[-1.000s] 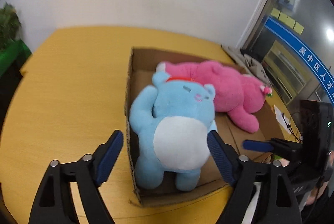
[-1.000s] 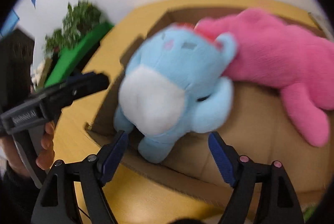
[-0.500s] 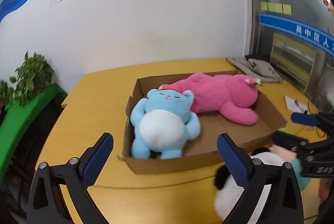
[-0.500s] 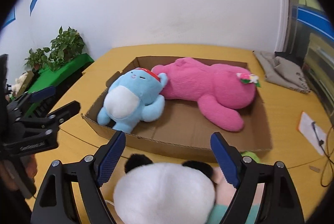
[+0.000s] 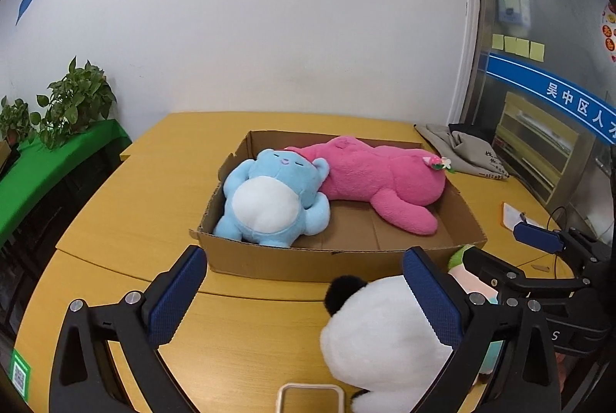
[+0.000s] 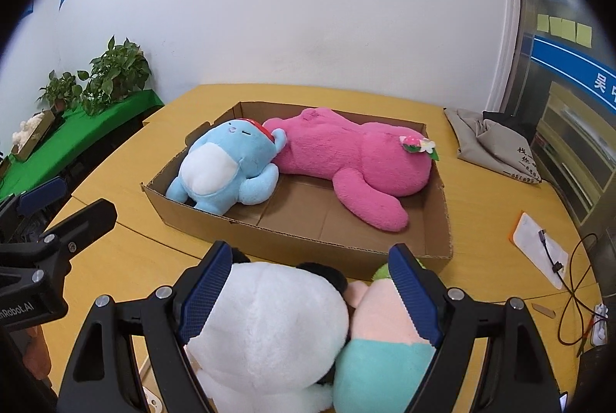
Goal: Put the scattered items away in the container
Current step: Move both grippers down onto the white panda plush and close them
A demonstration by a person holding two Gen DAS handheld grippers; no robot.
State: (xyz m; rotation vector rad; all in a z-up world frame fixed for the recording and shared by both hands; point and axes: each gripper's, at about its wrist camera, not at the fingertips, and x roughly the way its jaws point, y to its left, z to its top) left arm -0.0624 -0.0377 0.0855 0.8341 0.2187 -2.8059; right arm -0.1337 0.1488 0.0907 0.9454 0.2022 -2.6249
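Note:
The cardboard box (image 5: 308, 261) (image 6: 269, 232) sits mid-table. Inside it a blue plush (image 5: 269, 201) (image 6: 223, 166) lies on its back against a long pink plush (image 5: 377, 178) (image 6: 346, 151). A white panda plush (image 5: 377, 332) (image 6: 269, 320) lies on the table in front of the box, beside a peach-and-teal plush (image 6: 381, 336). My left gripper (image 5: 304, 297) is open over bare table, with the panda behind its right finger. My right gripper (image 6: 312, 297) is open just above these two plushes; its pads do not visibly press them. It also shows in the left wrist view (image 5: 512, 251).
A grey cloth bag (image 6: 489, 139) lies at the far right of the table. A white pad with a cable (image 6: 539, 247) lies at the right edge. A green-covered shelf with plants (image 5: 38, 170) stands to the left. A small white frame (image 5: 310, 399) sits at the near edge.
Both grippers have drawn back from the box and risen, leaving the blue plush lying inside. The panda and the peach-and-teal plush have come into view below the fingers.

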